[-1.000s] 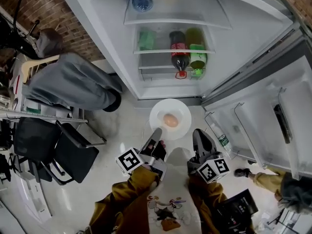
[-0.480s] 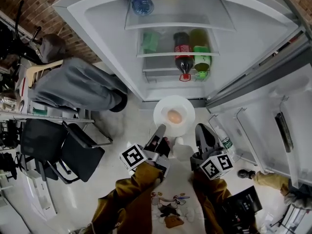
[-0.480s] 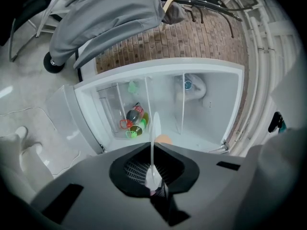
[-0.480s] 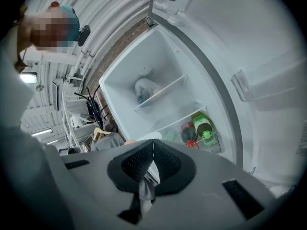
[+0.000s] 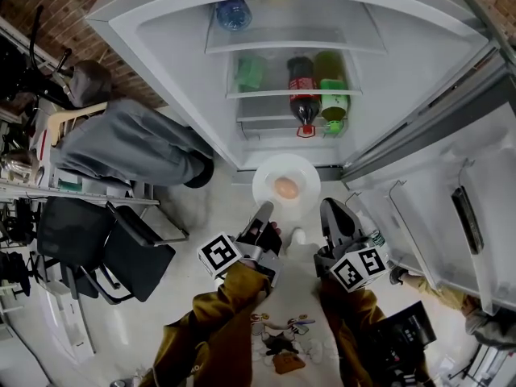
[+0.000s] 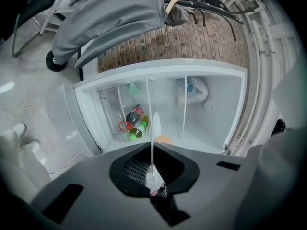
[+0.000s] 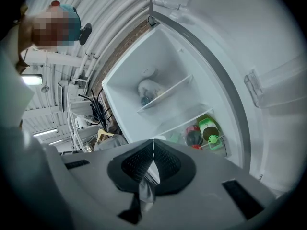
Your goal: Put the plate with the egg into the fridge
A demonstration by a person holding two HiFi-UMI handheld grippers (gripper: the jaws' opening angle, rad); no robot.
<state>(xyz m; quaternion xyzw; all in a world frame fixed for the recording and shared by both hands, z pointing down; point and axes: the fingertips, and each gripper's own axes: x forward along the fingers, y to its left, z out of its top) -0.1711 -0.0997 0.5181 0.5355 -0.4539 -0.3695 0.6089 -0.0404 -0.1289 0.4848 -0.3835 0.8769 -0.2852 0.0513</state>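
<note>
A white plate (image 5: 284,170) with a brown egg (image 5: 285,188) on it hangs level just in front of the open fridge (image 5: 290,147), near its bottom edge. My left gripper (image 5: 264,210) is shut on the plate's near rim. In the left gripper view the plate (image 6: 155,123) runs edge-on between the jaws of the left gripper (image 6: 152,150), and the egg (image 6: 164,139) peeks out beside it. My right gripper (image 5: 329,208) is beside the plate on its right, apart from it. In the right gripper view the right gripper (image 7: 153,142) has its jaws together with nothing in them.
Inside the fridge a cola bottle (image 5: 302,91) and a green bottle (image 5: 332,87) lie on a shelf, with a water bottle (image 5: 234,13) higher up. The open fridge door (image 5: 451,208) stands at the right. A grey jacket (image 5: 129,143) and a black chair (image 5: 121,252) are at the left.
The plate with the egg and both grippers have edged slightly toward the fridge opening. Both grips look unchanged.
</note>
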